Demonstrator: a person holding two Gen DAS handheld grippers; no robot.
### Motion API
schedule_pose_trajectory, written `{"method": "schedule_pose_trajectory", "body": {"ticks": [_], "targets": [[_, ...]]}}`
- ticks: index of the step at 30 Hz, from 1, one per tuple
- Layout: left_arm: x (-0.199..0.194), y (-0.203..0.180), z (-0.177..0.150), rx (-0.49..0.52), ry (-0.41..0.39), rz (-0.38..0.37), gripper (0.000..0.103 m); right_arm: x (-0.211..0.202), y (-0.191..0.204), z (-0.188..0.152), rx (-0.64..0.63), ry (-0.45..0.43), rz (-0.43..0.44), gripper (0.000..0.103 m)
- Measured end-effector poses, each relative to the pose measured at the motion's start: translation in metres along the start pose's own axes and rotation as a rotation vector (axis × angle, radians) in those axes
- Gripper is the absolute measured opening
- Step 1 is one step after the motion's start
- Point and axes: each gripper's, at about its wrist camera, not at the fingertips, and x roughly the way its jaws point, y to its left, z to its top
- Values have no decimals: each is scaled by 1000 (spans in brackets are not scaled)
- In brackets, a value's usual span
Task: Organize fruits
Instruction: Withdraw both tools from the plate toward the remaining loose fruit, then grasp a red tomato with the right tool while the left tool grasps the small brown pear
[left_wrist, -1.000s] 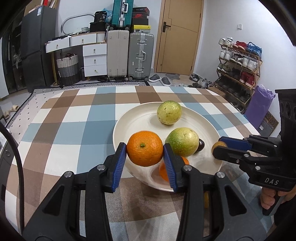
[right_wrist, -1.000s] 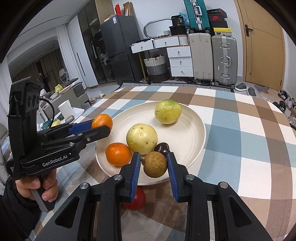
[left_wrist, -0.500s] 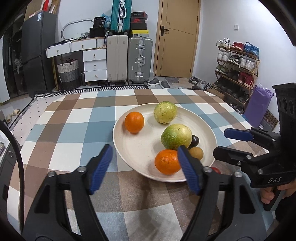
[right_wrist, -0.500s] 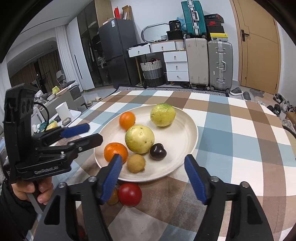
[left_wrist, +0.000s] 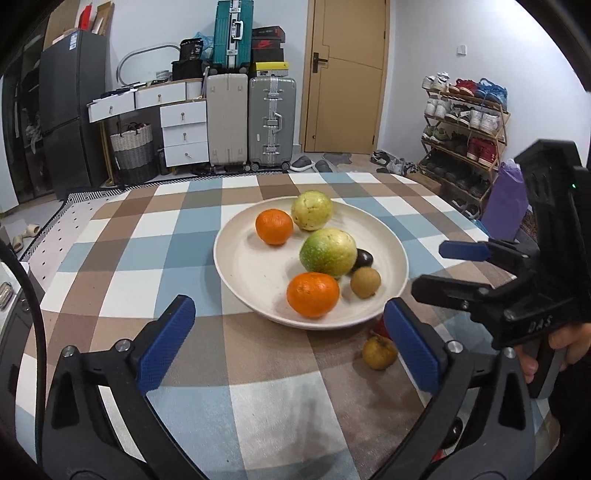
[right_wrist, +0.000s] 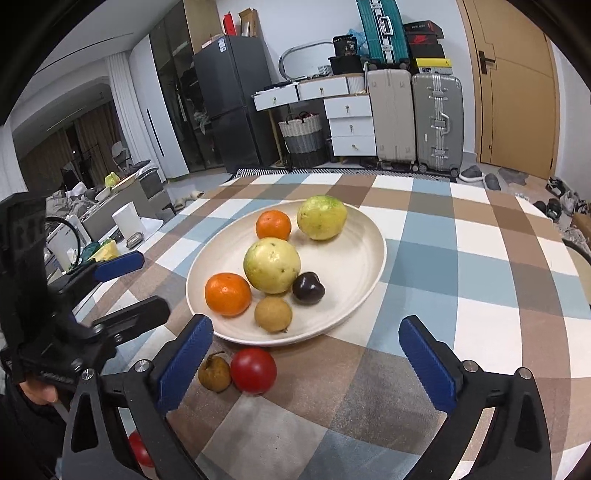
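Note:
A cream plate on the checked tablecloth holds two oranges, two yellow-green guavas, a dark plum and a small brown fruit. On the cloth in front of the plate lie a red fruit and a small brown pear-like fruit. My left gripper is open and empty, near the plate's front edge. My right gripper is open and empty, above the loose fruits.
Another red fruit lies near the table's front edge under my right gripper's arm. Suitcases, drawers and a fridge stand beyond the table; a shoe rack is at the right.
Both grippers have opened and pulled back from the plate. The left let go of an orange and the right let go of the small brown fruit; both now lie on the plate.

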Motion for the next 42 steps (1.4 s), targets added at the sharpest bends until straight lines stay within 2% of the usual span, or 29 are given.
{"method": "schedule_pose_trajectory", "body": {"ticks": [9,18,28,38,42], "targets": [[3,-8,-4,20,40,-43,102,-2,-4,-10,-32,63,-27,103],[10,-10,-5,24,88,-51,102,4,-8,-17,-44,134,8,103],[12,-9,-5,14,95,-45,102,19,12,-22,-138,205,-41,102],[14,-4,-6,-7,100,-44,102,29,28,-24,-219,234,-87,102],[13,-3,-7,-6,101,-42,102,33,31,-22,-228,239,-99,97]]}}
